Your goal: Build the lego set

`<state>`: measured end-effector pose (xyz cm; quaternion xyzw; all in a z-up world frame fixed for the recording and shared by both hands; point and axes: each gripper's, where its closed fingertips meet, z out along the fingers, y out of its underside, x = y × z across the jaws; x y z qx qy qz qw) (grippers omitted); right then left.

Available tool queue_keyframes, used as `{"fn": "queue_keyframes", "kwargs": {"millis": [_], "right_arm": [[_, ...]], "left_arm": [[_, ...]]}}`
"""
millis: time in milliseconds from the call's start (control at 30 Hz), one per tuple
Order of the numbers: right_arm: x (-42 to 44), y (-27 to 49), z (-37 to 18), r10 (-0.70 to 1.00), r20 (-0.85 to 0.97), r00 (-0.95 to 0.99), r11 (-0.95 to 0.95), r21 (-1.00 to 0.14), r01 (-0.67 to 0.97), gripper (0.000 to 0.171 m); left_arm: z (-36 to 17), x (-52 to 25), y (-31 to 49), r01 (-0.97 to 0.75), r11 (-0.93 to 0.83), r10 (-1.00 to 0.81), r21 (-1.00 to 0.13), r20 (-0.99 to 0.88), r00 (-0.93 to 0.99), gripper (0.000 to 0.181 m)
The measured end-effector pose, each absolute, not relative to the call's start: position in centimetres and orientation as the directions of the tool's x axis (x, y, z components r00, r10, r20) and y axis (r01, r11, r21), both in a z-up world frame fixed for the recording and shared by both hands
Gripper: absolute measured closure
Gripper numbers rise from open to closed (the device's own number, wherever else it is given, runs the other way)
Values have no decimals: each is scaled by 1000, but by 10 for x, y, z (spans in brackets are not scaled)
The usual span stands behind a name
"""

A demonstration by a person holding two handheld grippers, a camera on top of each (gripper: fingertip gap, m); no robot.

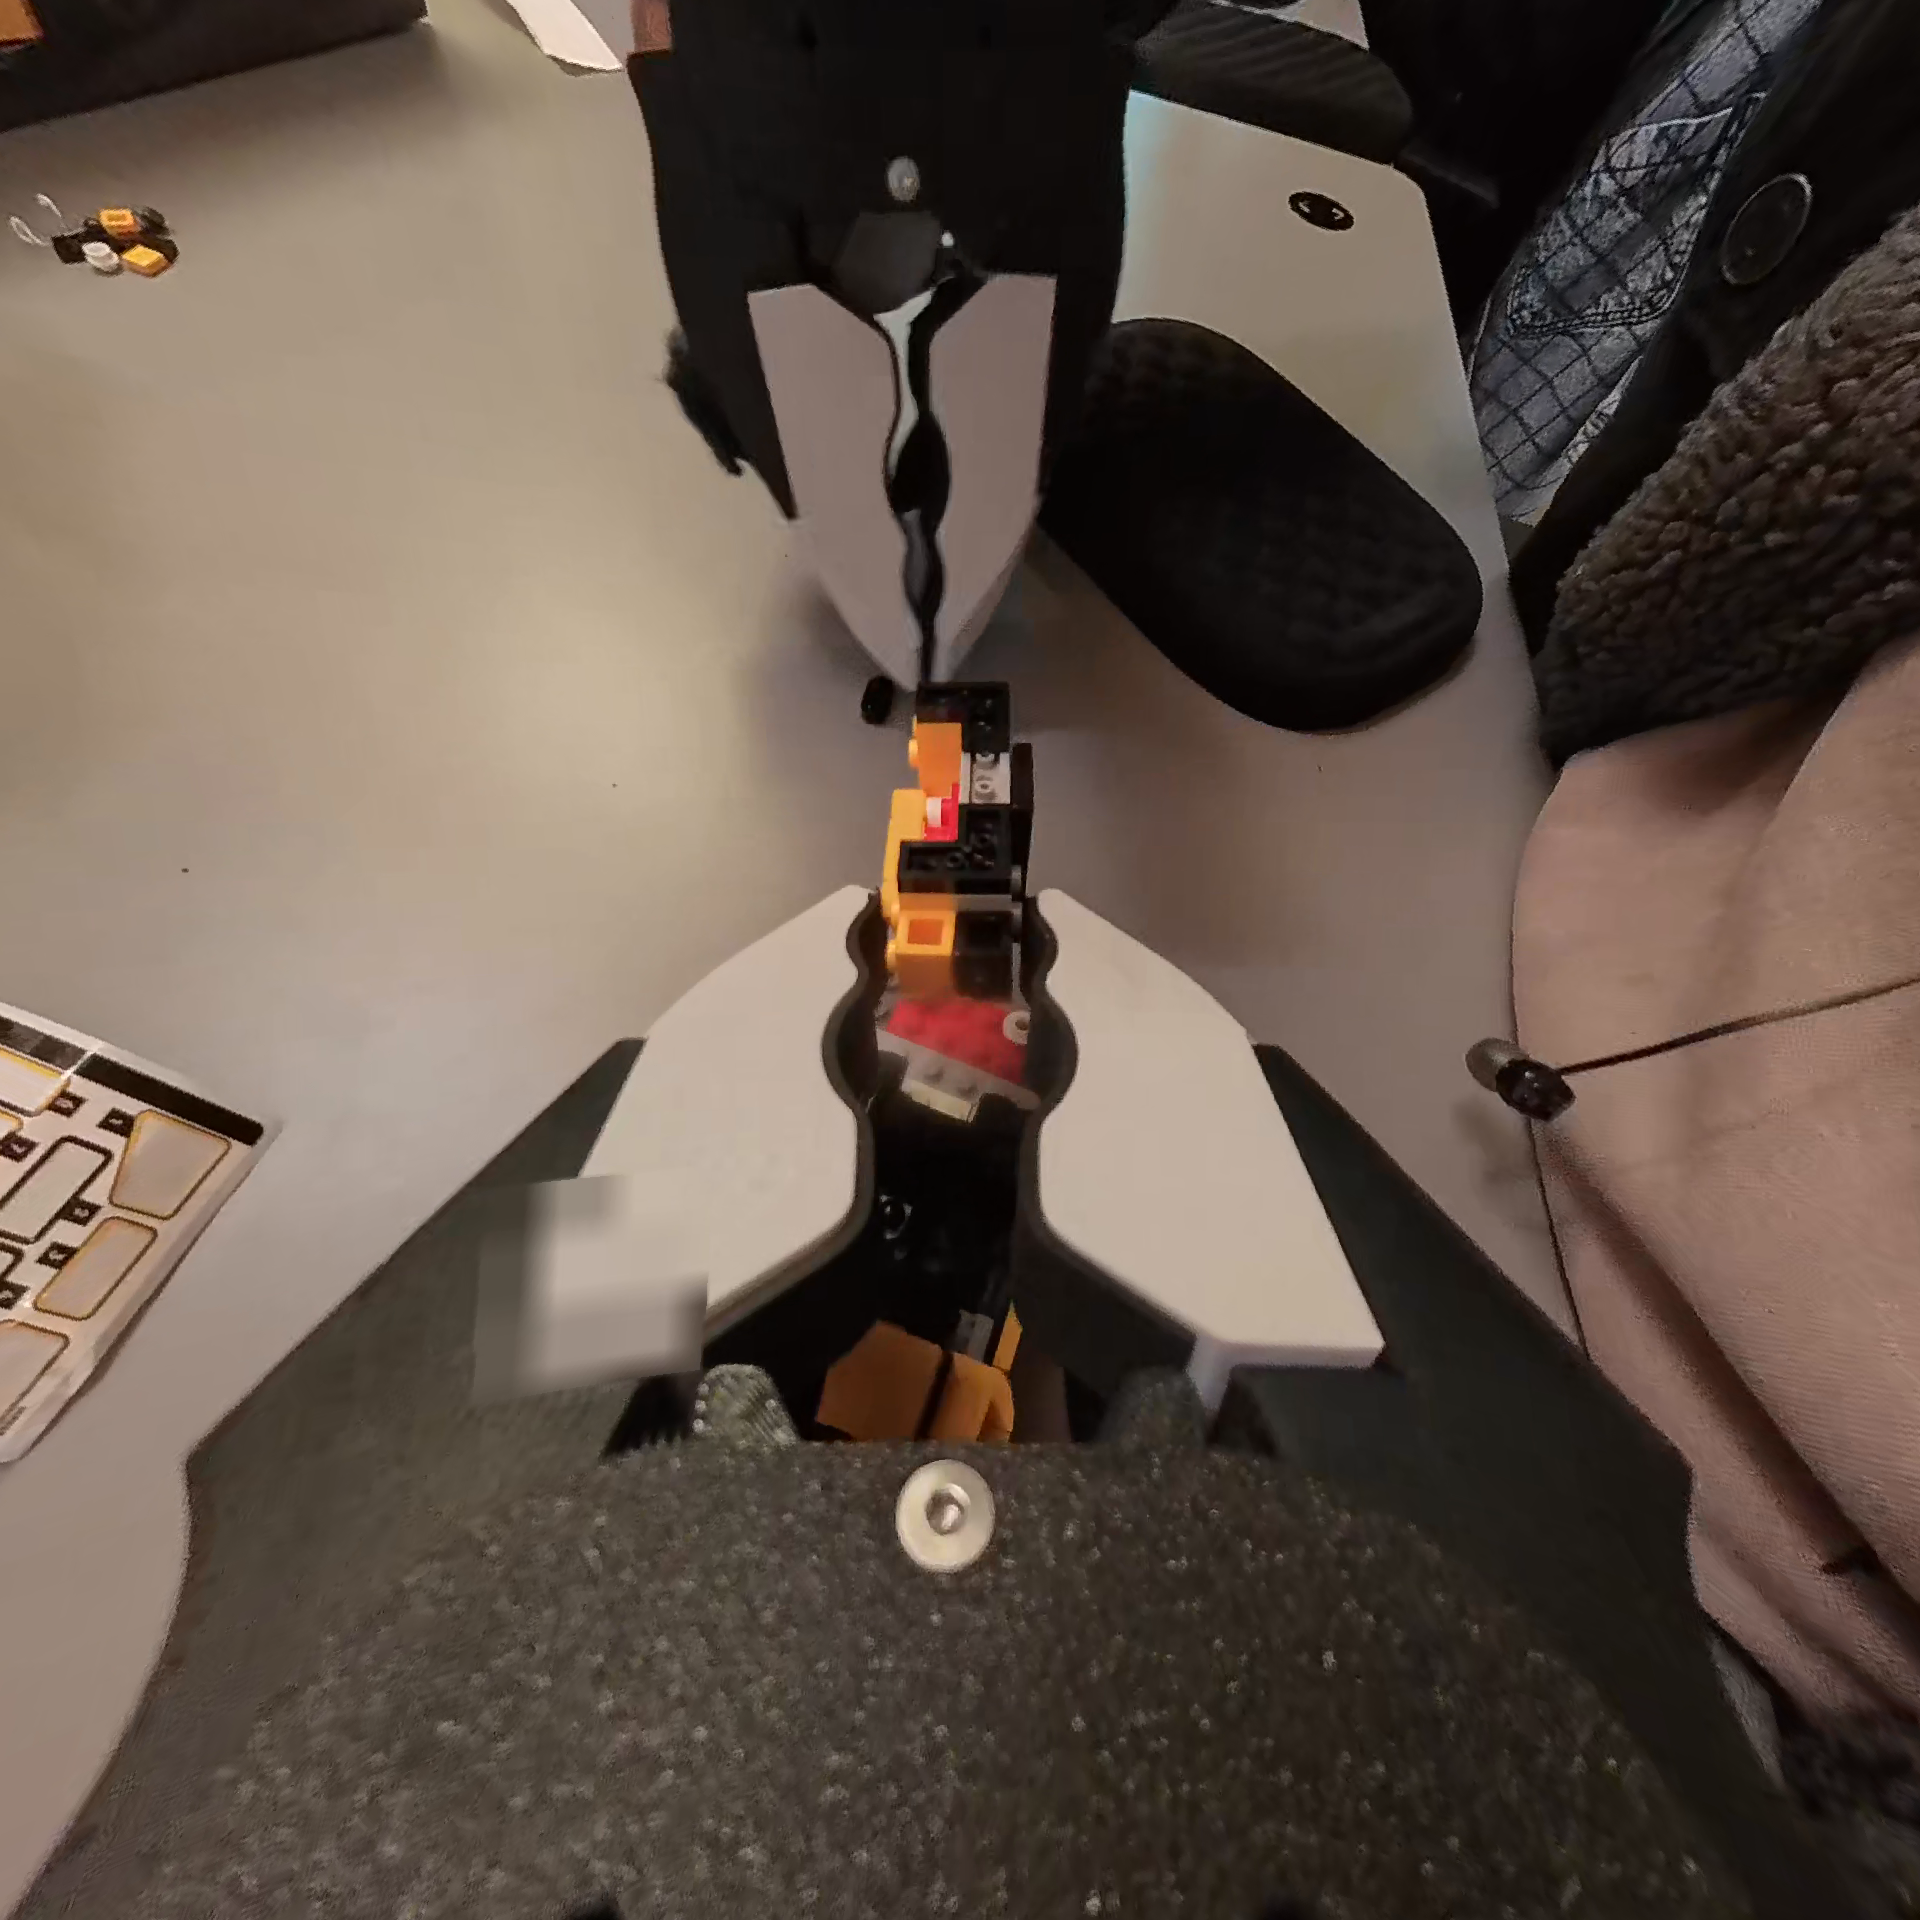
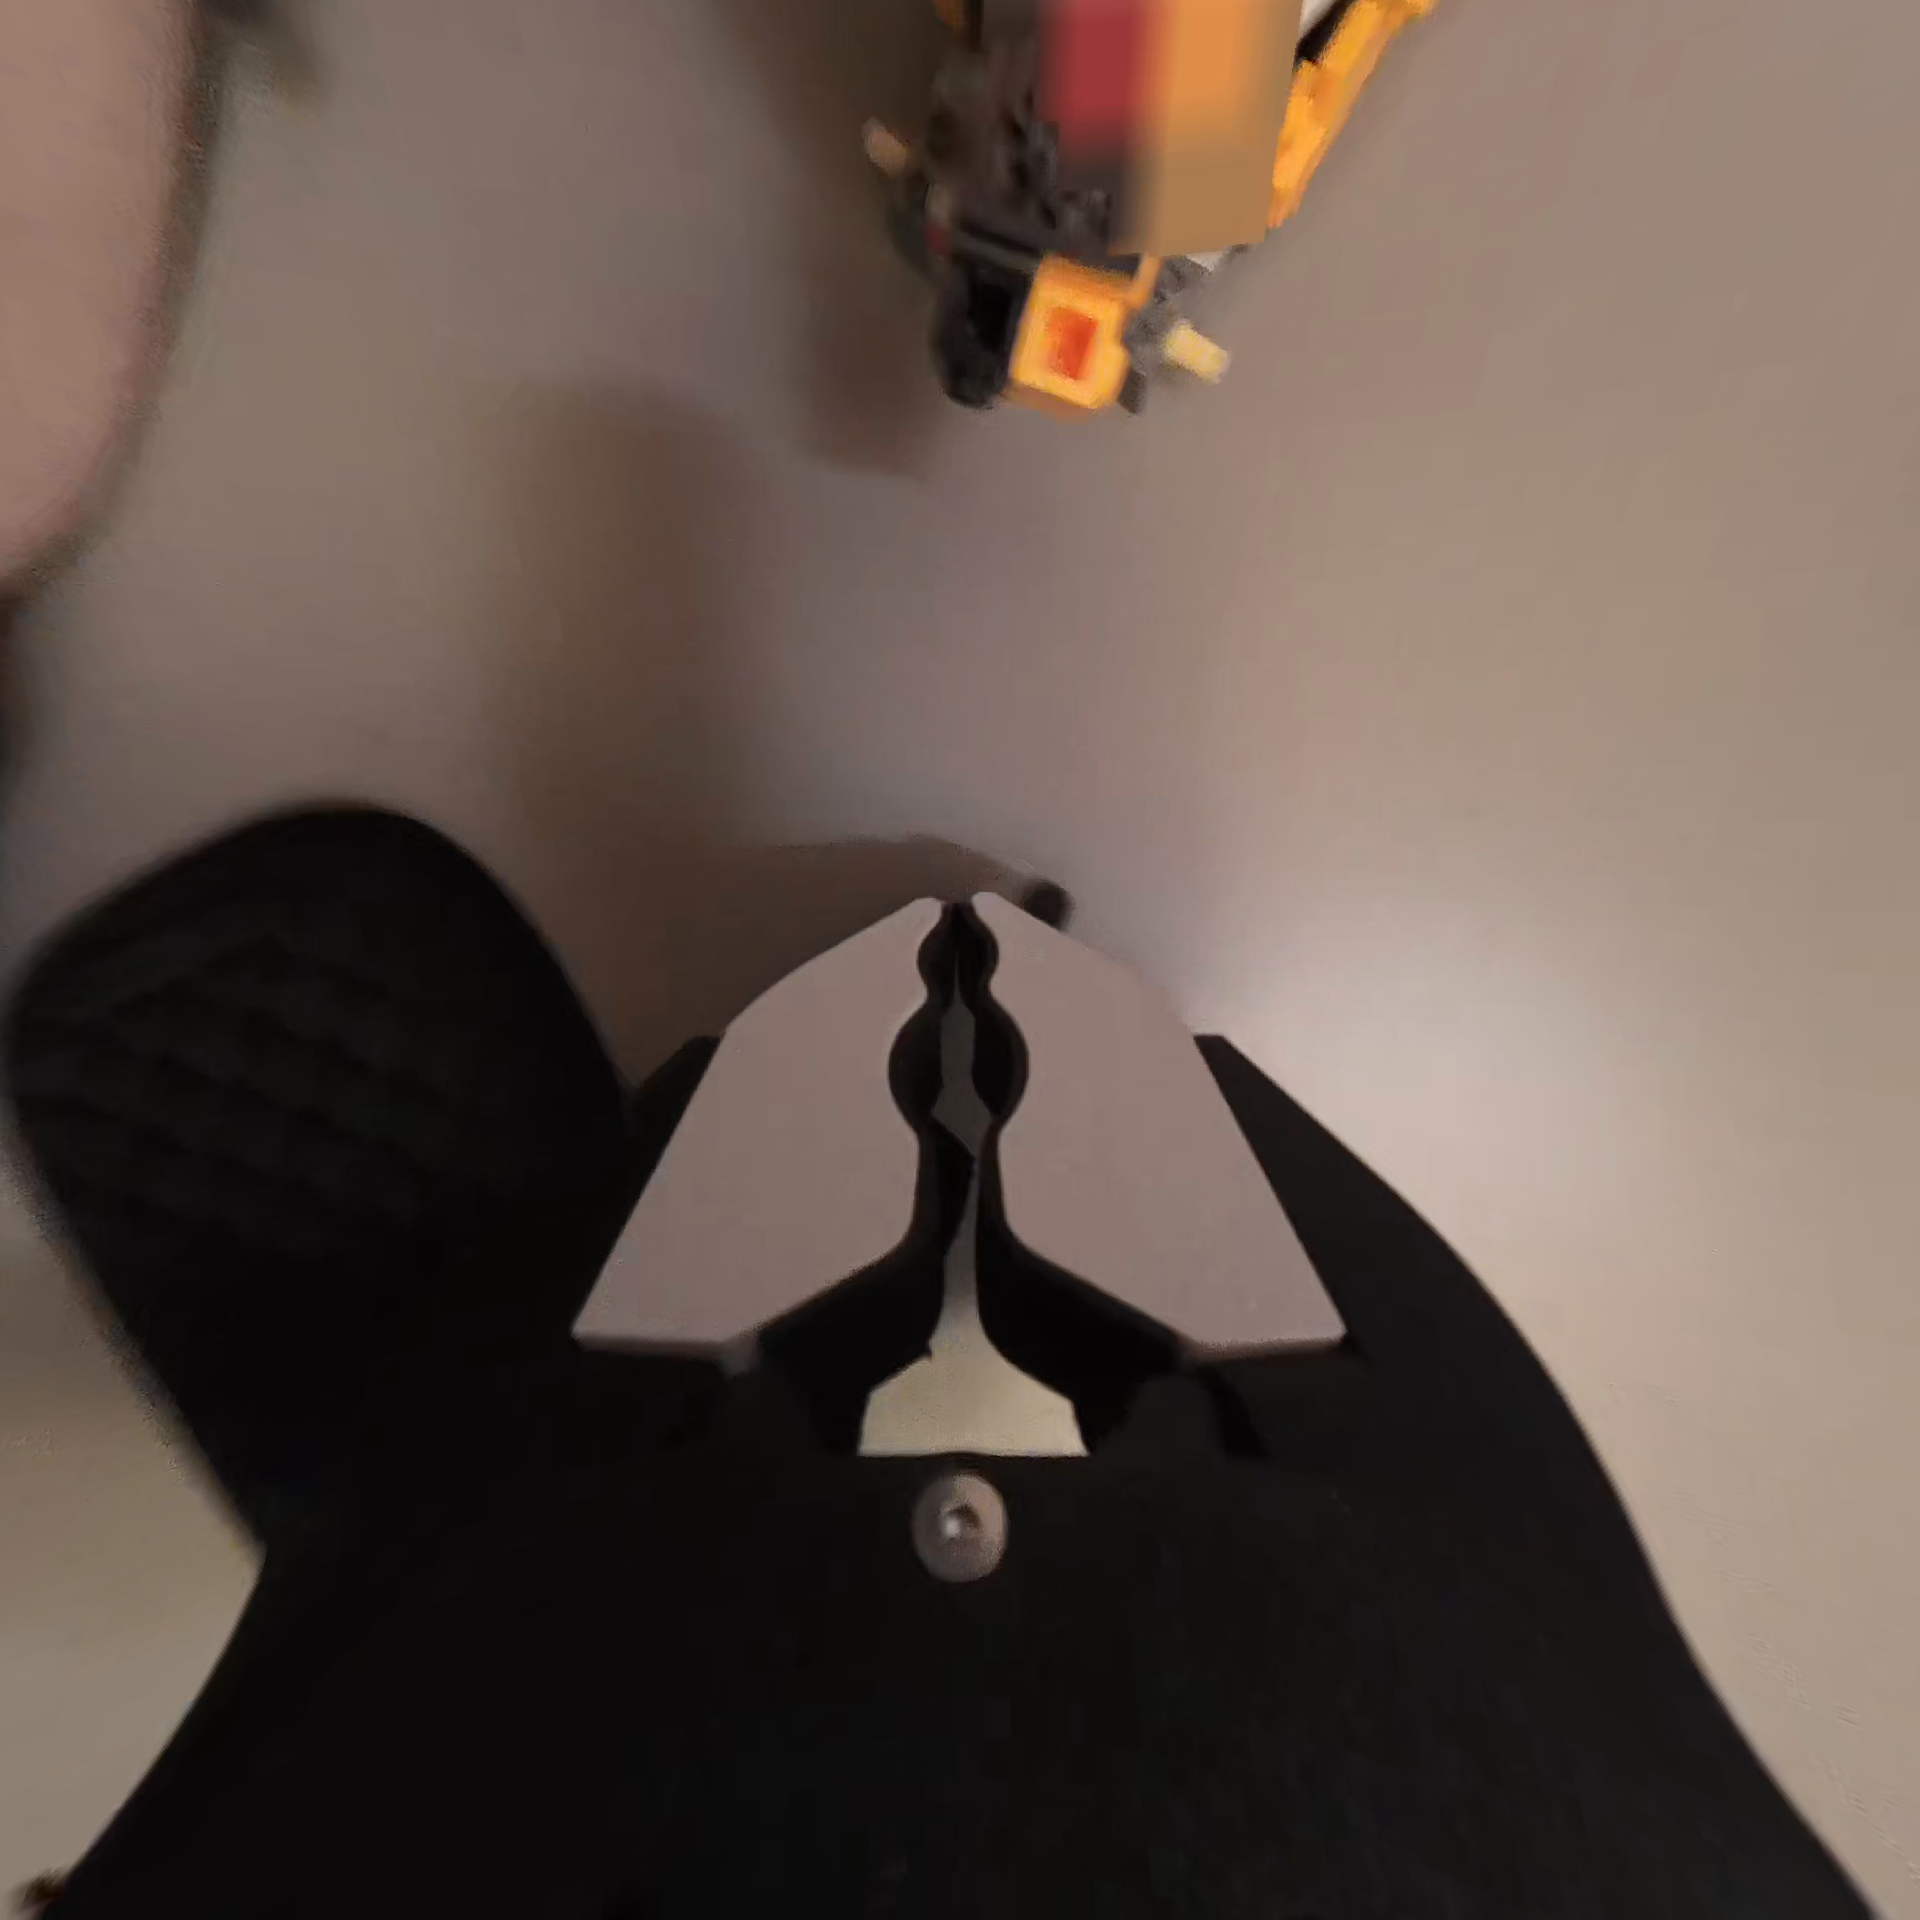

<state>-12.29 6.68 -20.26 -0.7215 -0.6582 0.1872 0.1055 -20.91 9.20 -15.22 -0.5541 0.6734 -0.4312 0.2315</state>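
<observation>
My left gripper [image 1: 954,904] is shut on a partly built lego model [image 1: 956,821] of orange, black and red bricks. The model sticks out forward past the fingertips. It also shows at the top of the right wrist view [image 2: 1060,332], partly under a blurred patch. My right gripper [image 2: 961,912] is shut, its tips down near the grey table [image 2: 1455,727]. In the left wrist view the right gripper [image 1: 935,655] points at the model's far end. A small black piece [image 2: 1051,900] lies on the table just beside its tips and also shows in the left wrist view [image 1: 878,698].
A small pile of loose orange, black and white pieces [image 1: 109,239] lies far left. A printed sheet [image 1: 94,1216] lies at the left edge. A black padded pouch [image 1: 1247,540] lies right of the right gripper. A person's clothing [image 1: 1714,1091] fills the right side. One gripper's finger ends stand about 11 cm off the other's.
</observation>
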Motion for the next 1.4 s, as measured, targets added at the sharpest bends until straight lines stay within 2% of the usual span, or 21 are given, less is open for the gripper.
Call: {"fn": "queue_keyframes", "kwargs": {"millis": [100,267,367,433,467,533,633,667,767,900,1100,1400], "right_arm": [[-137,40,-188,942,-330,61,-205,-423,883,171],[-122,75,-200,976,-111,189,-218,-393,893,159],[-119,76,-206,966,-59,253,-256,-387,886,148],[-115,78,-212,954,-22,300,-286,-378,880,150],[-116,82,-211,943,-15,333,-310,-406,860,161],[-118,79,-212,931,-55,362,-351,-416,839,164],[-139,56,-194,923,-227,310,-383,-476,792,164],[-140,56,-189,926,-221,306,-376,-479,793,164],[-132,61,-185,935,-151,320,-353,-453,819,147],[-118,78,-184,912,-20,409,-367,-481,796,151],[-109,78,-186,880,60,471,-385,-490,782,152],[-121,87,-201,727,-72,683,-612,-517,598,154]], "left_arm": [[-152,-210,90,-545,16,-943,-839,168,-286,157],[-150,-211,93,-540,29,-952,-841,142,-272,157],[-149,-211,93,-536,28,-952,-843,141,-272,157],[-150,-212,92,-540,29,-951,-841,144,-275,157],[-151,-212,91,-540,31,-950,-841,142,-277,157],[-151,-212,91,-540,35,-950,-841,139,-279,157],[-151,-212,91,-541,33,-950,-841,142,-278,157],[-151,-212,91,-541,32,-950,-841,142,-277,157],[-152,-212,91,-544,30,-949,-839,146,-278,157],[-153,-212,91,-544,30,-950,-838,146,-278,157],[-152,-212,91,-543,26,-948,-839,151,-280,157],[-153,-212,89,-546,40,-948,-837,141,-285,157]]}}
